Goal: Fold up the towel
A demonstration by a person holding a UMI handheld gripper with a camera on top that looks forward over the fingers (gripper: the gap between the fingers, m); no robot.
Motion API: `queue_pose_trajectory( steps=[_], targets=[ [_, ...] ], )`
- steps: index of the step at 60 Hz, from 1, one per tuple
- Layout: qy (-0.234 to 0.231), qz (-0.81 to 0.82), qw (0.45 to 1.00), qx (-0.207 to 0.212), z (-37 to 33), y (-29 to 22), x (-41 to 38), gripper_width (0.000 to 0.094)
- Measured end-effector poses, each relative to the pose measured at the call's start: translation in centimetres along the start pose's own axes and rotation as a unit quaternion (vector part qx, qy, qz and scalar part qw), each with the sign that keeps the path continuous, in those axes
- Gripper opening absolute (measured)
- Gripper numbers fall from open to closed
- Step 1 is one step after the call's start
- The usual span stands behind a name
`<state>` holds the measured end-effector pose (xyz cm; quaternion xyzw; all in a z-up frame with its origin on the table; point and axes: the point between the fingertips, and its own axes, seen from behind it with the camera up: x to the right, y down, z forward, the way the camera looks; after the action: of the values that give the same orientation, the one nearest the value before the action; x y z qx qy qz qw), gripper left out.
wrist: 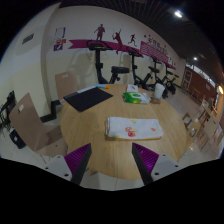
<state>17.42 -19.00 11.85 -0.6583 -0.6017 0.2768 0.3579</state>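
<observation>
Fingers spread wide on the gripper (112,160), holding nothing, white patterned cloth towel (133,128) lying just ahead on the wooden table (90,130), so looks like approach stage, next grab an edge.

Colours on the table

A white towel (133,128) with pink and green patches is seen on the light wood table (100,125); a dark mat (87,97) lies beyond; purple pads (77,157) line the tongs.
</observation>
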Motion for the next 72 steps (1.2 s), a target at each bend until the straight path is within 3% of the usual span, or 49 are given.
queue_pose_trajectory(
  steps=[25,39,46,49,53,59,72],
  targets=[
    [-0.01,-0.001,1.0,-0.001,15.3,-1.3,-2.3,0.0857],
    [-0.006,0.001,1.0,-0.029,22.1,-0.9,-1.3,0.0806],
    [-0.017,0.007,0.999,-0.039,23.0,-1.1,-1.9,0.0273],
    [0.003,-0.009,0.999,-0.04,23.3,-1.3,-1.3,0.0035],
    [0.008,-0.011,0.998,-0.061,22.8,-1.4,-1.5,0.0025],
    [-0.065,0.04,0.994,-0.083,21.1,-2.2,-5.3,0.0011],
    [-0.115,0.121,0.985,-0.038,15.2,-9.6,-3.5,0.0017]
  ],
)
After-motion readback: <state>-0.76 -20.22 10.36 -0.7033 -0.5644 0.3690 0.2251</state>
